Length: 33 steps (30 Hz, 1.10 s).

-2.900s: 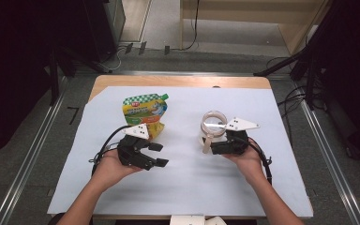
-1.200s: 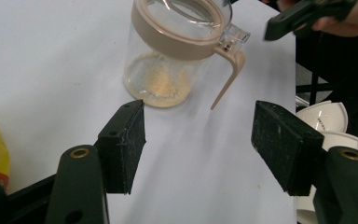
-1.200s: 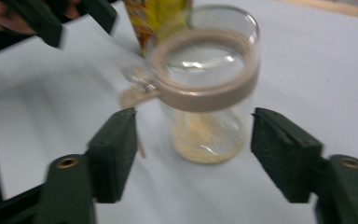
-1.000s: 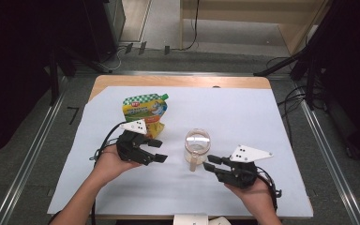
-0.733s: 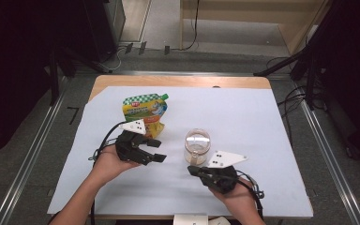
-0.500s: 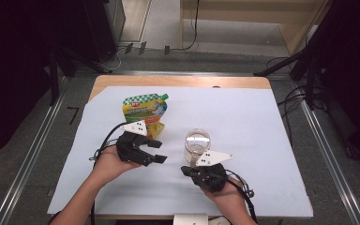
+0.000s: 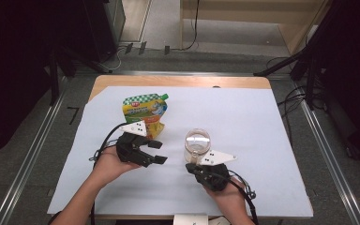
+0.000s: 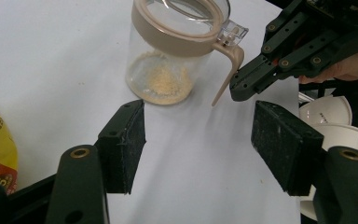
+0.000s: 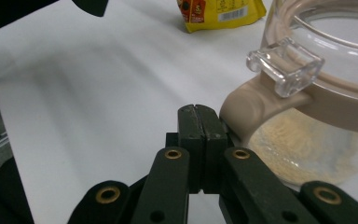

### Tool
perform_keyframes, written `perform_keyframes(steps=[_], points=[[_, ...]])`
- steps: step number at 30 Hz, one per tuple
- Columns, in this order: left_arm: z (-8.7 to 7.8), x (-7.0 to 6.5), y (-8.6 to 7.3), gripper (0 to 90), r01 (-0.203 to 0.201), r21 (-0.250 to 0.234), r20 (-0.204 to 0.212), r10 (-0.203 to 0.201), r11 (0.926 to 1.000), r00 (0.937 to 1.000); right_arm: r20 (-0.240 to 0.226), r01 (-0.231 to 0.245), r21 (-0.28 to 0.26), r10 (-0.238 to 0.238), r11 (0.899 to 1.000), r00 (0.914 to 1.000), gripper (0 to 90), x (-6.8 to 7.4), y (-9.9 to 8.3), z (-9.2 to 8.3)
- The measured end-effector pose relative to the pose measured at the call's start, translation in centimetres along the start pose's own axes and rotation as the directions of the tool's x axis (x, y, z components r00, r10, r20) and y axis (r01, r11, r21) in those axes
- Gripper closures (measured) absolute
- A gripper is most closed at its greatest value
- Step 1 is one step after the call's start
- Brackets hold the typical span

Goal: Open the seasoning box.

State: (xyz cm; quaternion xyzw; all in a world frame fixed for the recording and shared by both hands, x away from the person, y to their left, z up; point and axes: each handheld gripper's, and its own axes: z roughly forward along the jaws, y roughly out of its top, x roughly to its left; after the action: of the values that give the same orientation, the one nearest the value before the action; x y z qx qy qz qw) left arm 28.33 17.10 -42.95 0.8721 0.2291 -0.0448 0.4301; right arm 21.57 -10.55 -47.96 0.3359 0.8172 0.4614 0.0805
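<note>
Since the earlier look, the right gripper [image 7: 196,168] has come in from the jar's far right side to just in front of it, and its jaws have just been closing with nothing between them. Left gripper [image 7: 155,152] has not shifted.

Right gripper now: jaws pressed flat together, empty, tips just beside the jar's [image 7: 197,144] tan handle [image 9: 242,111]. Whether they touch the handle I cannot tell. Handle sits just to the right of the tips in the right gripper view, the clear lid tab [image 9: 285,65] above it.

Left gripper: jaws spread, nothing between the pads [image 8: 123,144]. Jar [image 8: 175,51] stands ahead of them, upright, lid on, a little pale powder in the bottom. The yellow pouch [image 7: 145,111] lies flat just beyond the left gripper, untouched.

Progress, as I judge it: early. Jar is placed mid-sheet between the two grippers, but the lid is still shut and the pouch unopened. Looks like the closed right jaws are lined up to nudge the handle or flip the tab. Filling from the pouch, if that is the aim, is all still to do.
</note>
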Motion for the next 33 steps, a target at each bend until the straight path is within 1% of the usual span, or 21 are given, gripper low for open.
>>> perform_keyframes(steps=[1,4,7,8,11,16,18,21,24,25,26,28,30,31,33], points=[[0.0,0.0,0.0,36.1,0.001,-0.005,0.002,-0.001,1.0,1.0,0.0,0.0,0.0,0.0,1.0,1.0,90.0,0.0,0.0,0.0],[0.1,0.0,0.0,36.0,0.002,0.007,-0.003,-0.002,1.0,1.0,0.004,0.002,0.0,-0.002,1.0,1.0,90.0,0.0,-0.1,-0.2],[0.1,-0.1,0.0,36.0,0.0,0.007,-0.003,0.0,1.0,1.0,0.011,0.007,0.007,-0.007,1.0,0.9999,90.0,0.0,-0.2,-0.3],[0.2,-0.1,0.0,36.0,-0.001,0.005,-0.003,0.001,1.0,1.0,0.019,0.0,0.009,0.0,1.0,0.9998,90.0,0.0,-0.3,-0.5],[0.2,-0.2,0.0,36.0,-0.002,0.005,0.001,0.002,1.0,1.0,0.018,-0.011,0.0,0.011,1.0,0.9998,90.0,-0.3,-0.4,-0.7],[0.4,-0.4,0.1,36.0,-0.008,0.013,0.003,0.008,0.9999,1.0,0.019,-0.011,0.001,0.011,1.0,0.9998,90.0,-0.4,-0.5,-1.0],[0.5,-0.4,0.1,36.0,-0.009,0.014,0.003,0.009,0.9999,1.0,0.022,-0.017,0.005,0.017,1.0,0.9996,90.0,-0.4,-0.6,-1.1],[0.6,-0.5,0.2,35.9,-0.013,0.019,0.005,0.013,0.9997,0.9999,0.027,-0.014,0.009,0.014,1.0,0.9995,90.0,-0.5,-0.8,-1.2],[0.7,-0.5,0.2,35.9,-0.015,0.02,0.005,0.015,0.9997,0.9999,0.033,-0.015,0.004,0.015,1.0,0.9993,90.0,-0.6,-0.9,-1.4],[0.7,-0.5,0.3,35.9,-0.015,0.02,0.006,0.015,0.9997,0.9999,0.036,-0.024,0.003,0.024,1.0,0.999,90.0,-0.6,-0.9,-1.5],[0.8,-0.5,0.3,36.0,-0.018,0.021,0.008,0.018,0.9996,0.9998,0.037,-0.021,0.001,0.021,1.0,0.9991,90.0,-0.7,-0.9,-1.6],[0.9,-0.5,0.3,36.0,-0.019,0.022,0.008,0.019,0.9996,0.9998,0.045,-0.032,0.002,0.032,0.999,0.9985,90.0,-0.7,-1.0,-1.8],[1.0,-0.5,0.4,35.9,-0.027,0.031,0.008,0.026,0.9992,0.9996,0.05,-0.029,0.002,0.029,1.0,0.9983,90.0,-0.8,-1.2,-1.9],[1.1,-0.5,0.4,35.9,-0.027,0.033,0.008,0.026,0.9991,0.9996,0.048,-0.038,0.008,0.038,0.999,0.9981,90.0,-0.6,-1.2,-1.9],[1.3,-0.5,0.5,35.9,-0.027,0.032,0.011,0.027,0.9991,0.9996,0.048,-0.034,0.0,0.034,0.999,0.9983,90.0,-0.5,-1.2,-1.7]])
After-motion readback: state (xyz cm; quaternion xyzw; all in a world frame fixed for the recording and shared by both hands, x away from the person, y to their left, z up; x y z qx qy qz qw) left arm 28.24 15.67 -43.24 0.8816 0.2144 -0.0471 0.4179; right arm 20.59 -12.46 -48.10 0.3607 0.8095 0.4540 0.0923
